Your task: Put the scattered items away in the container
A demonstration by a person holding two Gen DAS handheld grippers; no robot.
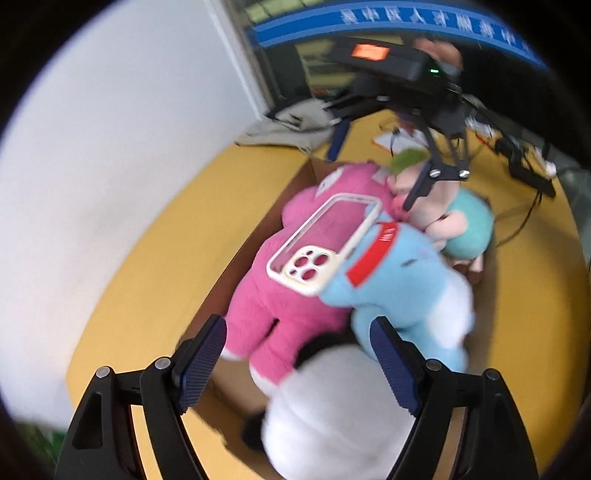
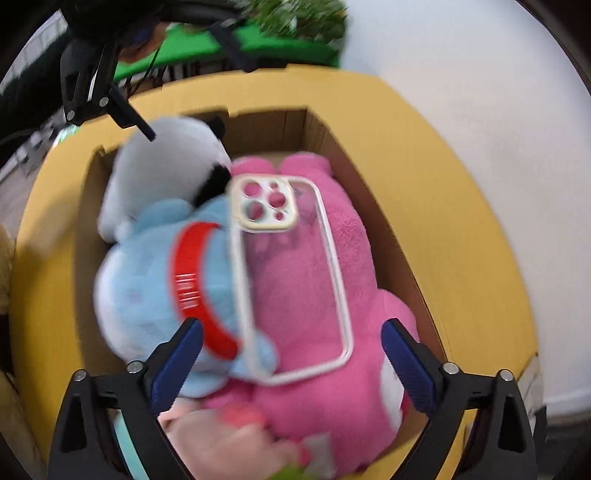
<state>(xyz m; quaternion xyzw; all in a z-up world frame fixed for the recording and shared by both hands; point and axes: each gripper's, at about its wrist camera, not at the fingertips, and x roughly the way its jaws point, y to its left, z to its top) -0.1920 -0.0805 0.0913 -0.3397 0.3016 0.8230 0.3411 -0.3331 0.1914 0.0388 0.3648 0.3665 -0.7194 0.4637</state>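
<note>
The box [image 2: 388,236], an open brown cardboard one, sits on a yellow table [image 2: 424,140] and is packed nearly wall to wall with plush toys. A pink plush [image 2: 306,288] lies along the wall nearest the white wall [image 2: 480,92]; a blue plush [image 2: 147,280] with a red band [image 2: 188,280] lies against its other side. The band carries pale lettering, too blurred to read. A clear phone case [image 2: 291,280] with a cream rim lies on top, across the seam between the pink and blue toys, camera cutouts toward the white plush [image 2: 166,162] with black patches at the box's far end in the right wrist view. At the opposite end sits a peach and teal plush [image 1: 461,221].

A blue sign [image 1: 406,22] in the left wrist view bears white Chinese characters, smeared beyond reading.

The right gripper [image 2: 291,354] hangs over the case's lower end, its fingers wide apart, with nothing pressed between them; the case lies free beneath. The left gripper [image 1: 299,358] is over the white plush end, fingers apart and empty; whether they touch the toys I cannot tell.

Open room inside the box is slight: a strip of bare floor shows beyond the pink plush by the far wall. The table's yellow surface is bare around most of the box; cables [image 1: 524,206] trail at one corner.
</note>
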